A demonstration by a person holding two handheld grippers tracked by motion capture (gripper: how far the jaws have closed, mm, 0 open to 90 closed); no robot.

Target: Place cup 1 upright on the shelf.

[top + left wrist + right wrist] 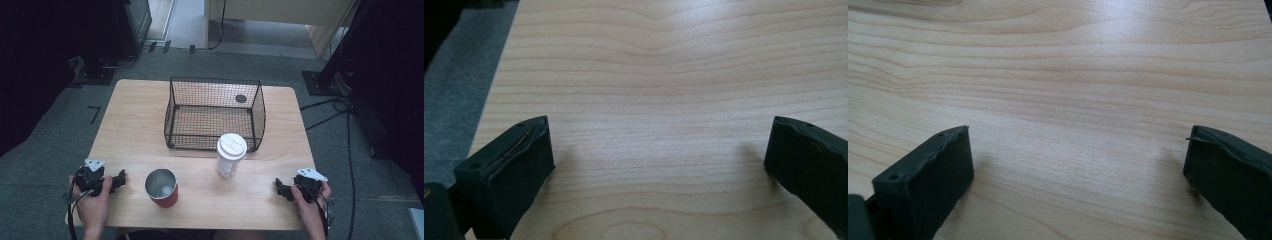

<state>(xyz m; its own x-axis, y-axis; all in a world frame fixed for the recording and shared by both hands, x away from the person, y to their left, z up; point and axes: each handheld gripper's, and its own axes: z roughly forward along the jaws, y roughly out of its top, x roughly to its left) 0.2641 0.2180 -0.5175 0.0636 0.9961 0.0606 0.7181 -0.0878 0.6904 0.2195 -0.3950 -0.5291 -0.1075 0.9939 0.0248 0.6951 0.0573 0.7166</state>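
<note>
A black wire basket [215, 116] stands in the middle of the wooden table [135, 125], toward the back. In front of it stands a clear cup with a white lid [230, 155]. Left of that is a red cup with a shiny metal inside [161, 187], upright and open-topped. My left gripper [120, 178] rests at the table's front left, held by a hand, jaws pointing right. Its jaws stand wide apart over bare wood in the left gripper view [659, 155]. My right gripper [280, 187] rests at the front right, jaws pointing left, also wide open over bare wood [1078, 160].
Grey carpet surrounds the table. Dark equipment stands and cables lie on the floor at the back left and right. A dark round spot [241, 98] shows through the basket's mesh at its back right.
</note>
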